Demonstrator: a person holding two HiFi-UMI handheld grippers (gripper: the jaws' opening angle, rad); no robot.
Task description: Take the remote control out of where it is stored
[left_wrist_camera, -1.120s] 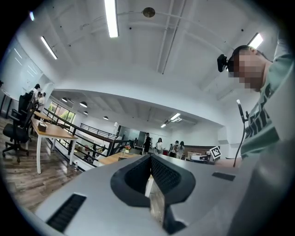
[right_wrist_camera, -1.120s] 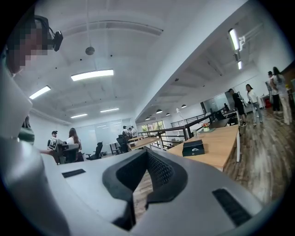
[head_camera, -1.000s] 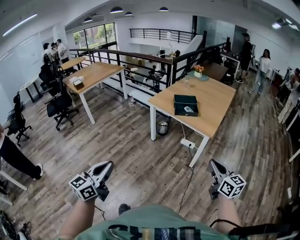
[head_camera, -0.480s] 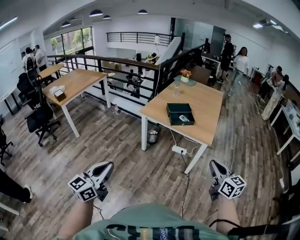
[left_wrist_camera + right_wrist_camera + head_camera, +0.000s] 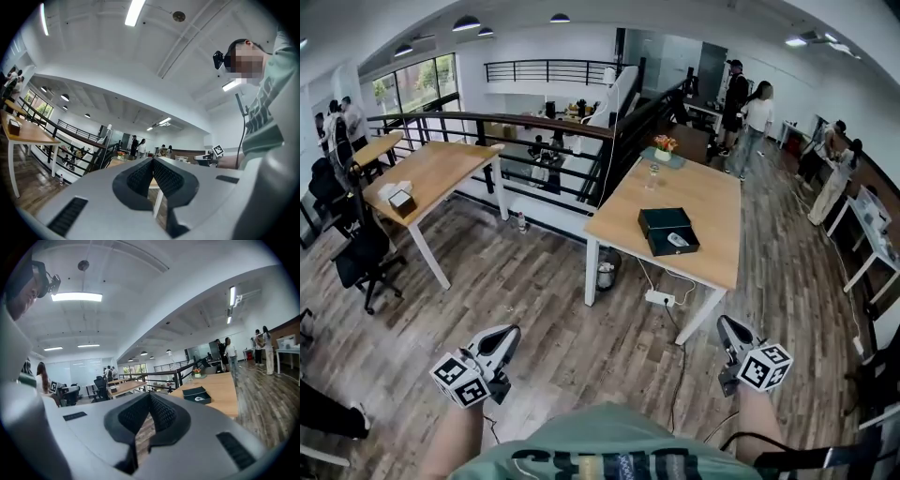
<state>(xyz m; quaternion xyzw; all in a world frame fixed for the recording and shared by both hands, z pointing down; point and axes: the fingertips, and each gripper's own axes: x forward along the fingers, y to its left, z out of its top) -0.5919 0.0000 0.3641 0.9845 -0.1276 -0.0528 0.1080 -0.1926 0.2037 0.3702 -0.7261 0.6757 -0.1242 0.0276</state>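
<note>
A dark open box [image 5: 667,230] lies on a wooden table [image 5: 712,202] across the room, with a small pale remote control [image 5: 678,240] inside it. The same box [image 5: 197,395] and the remote control [image 5: 200,398] show far off in the right gripper view. My left gripper [image 5: 508,336] is held low at the left, shut and empty, well short of the table. My right gripper [image 5: 727,328] is held low at the right, also shut with nothing in it. In each gripper view the pads [image 5: 152,173] [image 5: 150,408] meet at the tips.
A flower pot [image 5: 663,147] and a glass stand at the table's far end. A bin [image 5: 607,273] and power strip [image 5: 660,298] lie under it. A second table [image 5: 431,173] with a small box stands left, beside a black railing [image 5: 534,127]. People stand at the back.
The view has advanced toward the table and swung left, so the table and box now sit nearer and more central. Both grippers stay shut in the same low places.
</note>
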